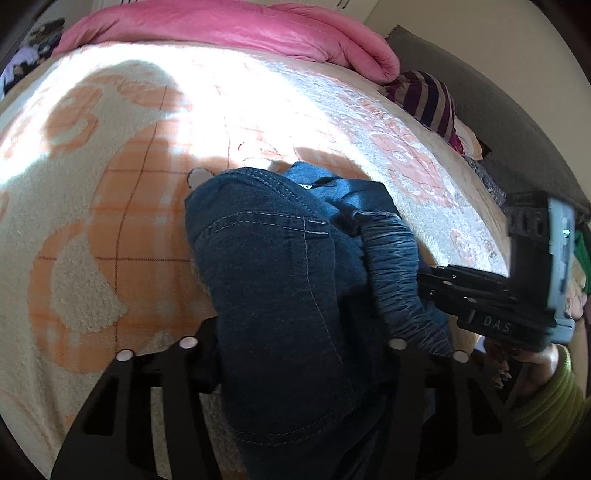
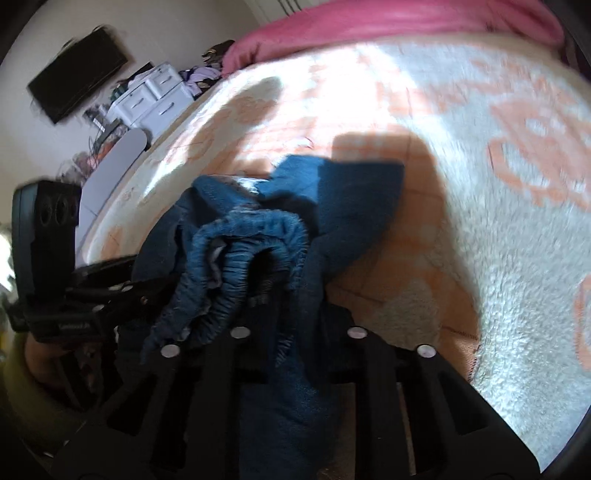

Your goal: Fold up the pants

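Observation:
Dark blue denim pants [image 1: 280,266] with an elastic waistband [image 1: 397,273] hang bunched over the cream and orange blanket [image 1: 110,221]. My left gripper [image 1: 295,354] is shut on the denim, which fills the gap between its fingers. My right gripper [image 1: 428,284] comes in from the right and pinches the gathered waistband. In the right wrist view the pants [image 2: 332,206] drape down between the right gripper's [image 2: 295,343] fingers, and the left gripper [image 2: 125,288] holds the cloth at the left.
A pink duvet [image 1: 229,29] lies at the far side of the bed. A striped cushion [image 1: 428,99] sits at the right edge. White drawers [image 2: 155,96] and a dark wall screen [image 2: 77,85] stand beyond the bed.

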`<state>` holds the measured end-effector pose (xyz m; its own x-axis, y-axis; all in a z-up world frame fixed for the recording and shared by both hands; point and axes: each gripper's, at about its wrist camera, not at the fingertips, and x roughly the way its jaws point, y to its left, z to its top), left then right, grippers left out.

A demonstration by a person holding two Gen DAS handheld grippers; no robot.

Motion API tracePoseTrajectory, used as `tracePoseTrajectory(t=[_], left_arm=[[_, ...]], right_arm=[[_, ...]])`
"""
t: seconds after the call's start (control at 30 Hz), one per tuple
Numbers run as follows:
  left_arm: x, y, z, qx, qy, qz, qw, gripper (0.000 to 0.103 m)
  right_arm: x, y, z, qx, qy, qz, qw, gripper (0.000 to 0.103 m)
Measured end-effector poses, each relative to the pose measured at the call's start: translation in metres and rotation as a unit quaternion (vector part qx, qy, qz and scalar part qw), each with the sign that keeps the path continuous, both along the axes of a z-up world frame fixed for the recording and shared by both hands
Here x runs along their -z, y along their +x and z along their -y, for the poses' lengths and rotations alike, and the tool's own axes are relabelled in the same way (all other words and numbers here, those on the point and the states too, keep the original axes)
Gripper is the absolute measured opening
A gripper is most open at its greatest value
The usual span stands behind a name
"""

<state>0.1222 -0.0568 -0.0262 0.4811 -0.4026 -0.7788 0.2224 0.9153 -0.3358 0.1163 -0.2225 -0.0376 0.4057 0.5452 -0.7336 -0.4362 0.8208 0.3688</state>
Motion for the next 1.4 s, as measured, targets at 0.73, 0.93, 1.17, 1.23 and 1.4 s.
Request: tracePoseTrajectory(t=[0.73, 0.93, 1.17, 1.23, 1.4], left_arm=[[-0.068, 0.033, -0.042, -0.038, 0.005, 0.083, 0.9958, 0.046], [-0.066, 0.052, -0.053, -0.044, 0.008, 0.084, 0.9955, 0.046], [-0.06, 0.07, -0.06, -0.047, 0.012, 0.078, 0.9958, 0.046], [-0.057, 0.074, -0.06, -0.048, 0.014, 0.075, 0.996, 0.046], [-0.046, 0.083, -0.061, -0.049, 0.016, 0.065, 0.9965, 0.047]], right_arm=[[-0.068, 0.05, -0.059, -0.028, -0.009, 0.096, 0.995, 0.009], [-0.069, 0.074, -0.073, -0.03, -0.016, 0.1, 0.994, 0.009], [-0.062, 0.093, -0.081, -0.026, -0.022, 0.091, 0.995, 0.009], [-0.058, 0.097, -0.082, -0.024, -0.025, 0.087, 0.996, 0.01], [-0.047, 0.106, -0.086, -0.014, -0.036, 0.073, 0.997, 0.011]])
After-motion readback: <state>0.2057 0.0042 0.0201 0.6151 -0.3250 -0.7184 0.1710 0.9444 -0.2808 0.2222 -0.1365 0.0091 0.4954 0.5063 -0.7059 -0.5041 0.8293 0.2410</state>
